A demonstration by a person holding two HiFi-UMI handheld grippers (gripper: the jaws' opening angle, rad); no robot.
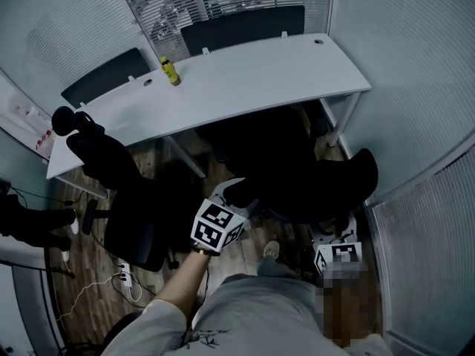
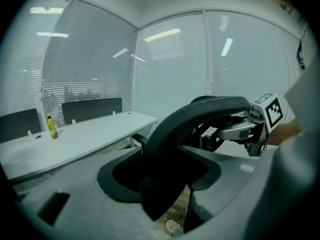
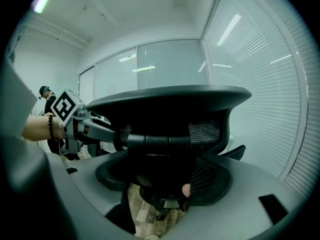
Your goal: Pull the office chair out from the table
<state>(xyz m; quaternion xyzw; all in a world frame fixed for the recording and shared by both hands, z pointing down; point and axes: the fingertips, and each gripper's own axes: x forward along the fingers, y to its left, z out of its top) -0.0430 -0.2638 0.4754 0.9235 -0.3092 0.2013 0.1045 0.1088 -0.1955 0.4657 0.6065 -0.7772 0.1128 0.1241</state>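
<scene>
The black office chair (image 1: pixel 297 176) stands at the near edge of the white desk (image 1: pixel 245 80), its backrest towards me. My left gripper (image 1: pixel 231 199) sits at the backrest's left edge. In the left gripper view, the curved black rim (image 2: pixel 200 114) runs between the jaws of the left gripper (image 2: pixel 165 184), which hold it. My right gripper (image 1: pixel 334 236) is at the backrest's right side. In the right gripper view, the backrest's mesh and frame (image 3: pixel 170 134) fill the gap of the right gripper (image 3: pixel 165 179), which is closed on it. Each gripper view shows the other gripper across the backrest.
A second black chair (image 1: pixel 119 184) stands to the left. A yellow bottle (image 1: pixel 171 71) is on the desk's far side. A white desk leg (image 1: pixel 345 121) stands at the right. Glass walls with blinds close in at right and behind. A power strip (image 1: pixel 125 277) lies on the wooden floor.
</scene>
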